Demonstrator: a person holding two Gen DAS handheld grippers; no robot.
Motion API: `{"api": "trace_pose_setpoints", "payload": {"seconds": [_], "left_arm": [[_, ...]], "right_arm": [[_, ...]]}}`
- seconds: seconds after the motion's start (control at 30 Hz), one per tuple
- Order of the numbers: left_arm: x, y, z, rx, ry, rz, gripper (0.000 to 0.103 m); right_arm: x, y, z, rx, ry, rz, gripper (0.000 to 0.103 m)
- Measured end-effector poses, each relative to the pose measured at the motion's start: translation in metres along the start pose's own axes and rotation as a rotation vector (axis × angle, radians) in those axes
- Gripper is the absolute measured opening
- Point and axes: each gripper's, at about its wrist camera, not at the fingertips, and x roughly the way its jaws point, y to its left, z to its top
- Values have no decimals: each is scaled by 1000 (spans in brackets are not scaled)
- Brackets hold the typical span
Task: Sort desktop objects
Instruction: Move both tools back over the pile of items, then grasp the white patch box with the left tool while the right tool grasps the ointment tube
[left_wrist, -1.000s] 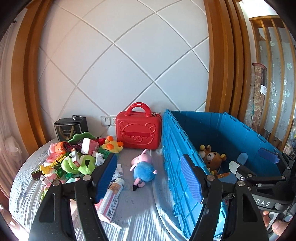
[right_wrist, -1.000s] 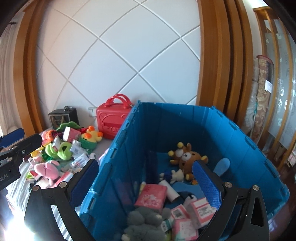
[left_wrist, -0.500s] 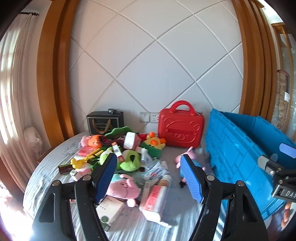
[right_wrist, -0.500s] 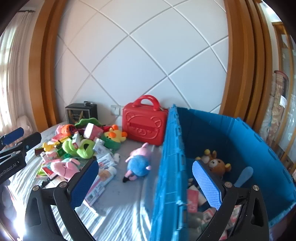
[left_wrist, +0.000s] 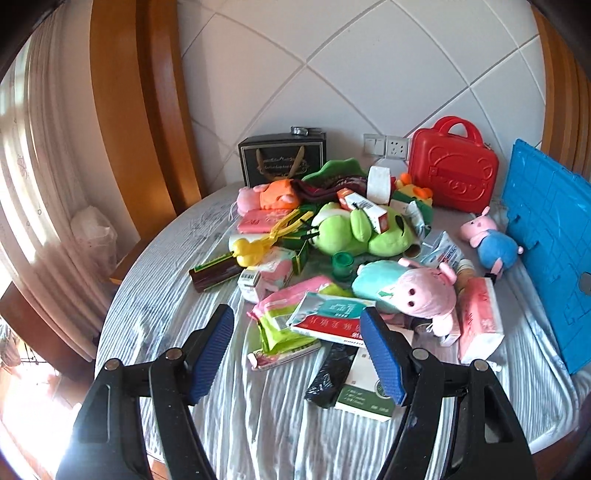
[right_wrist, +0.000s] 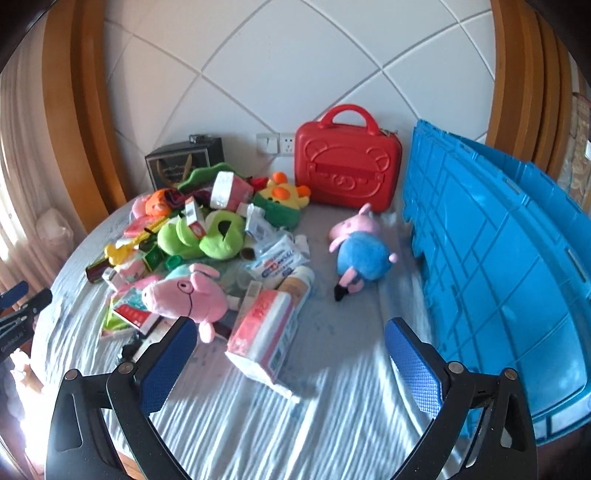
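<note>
Left gripper (left_wrist: 297, 354) fingers wide, empty; packet pile (left_wrist: 317, 321) lies just above and between them. Right gripper (right_wrist: 291, 363) fingers wide, empty; tissue pack (right_wrist: 264, 332) between them, mid-frame on table (right_wrist: 332, 424).

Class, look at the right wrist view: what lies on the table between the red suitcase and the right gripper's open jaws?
Mostly bare striped cloth; nearer the red suitcase lies the blue-bodied pig plush, in the right wrist view.
</note>
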Motion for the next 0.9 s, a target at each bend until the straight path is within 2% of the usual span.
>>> {"api": "trace_pose_setpoints", "payload": {"seconds": [0.17, 0.33, 0.5, 0.63, 0.9], "left_arm": [[38, 29, -26, -66, 121, -14, 70], [70, 25, -48, -60, 244, -4, 70], [94, 6, -56, -37, 316, -10, 70], [102, -18, -55, -5, 326, -40, 70], [129, -82, -64, 121, 408, -182, 70]], "right_arm": [[33, 3, -14, -8, 99, -45, 103], [74, -5, -30, 0, 200, -45, 103], [110, -16, -42, 15, 278, -12, 103], [128, -26, -44, 23, 300, 21, 103], [151, -9, -49, -13, 361, 63, 103]]}}
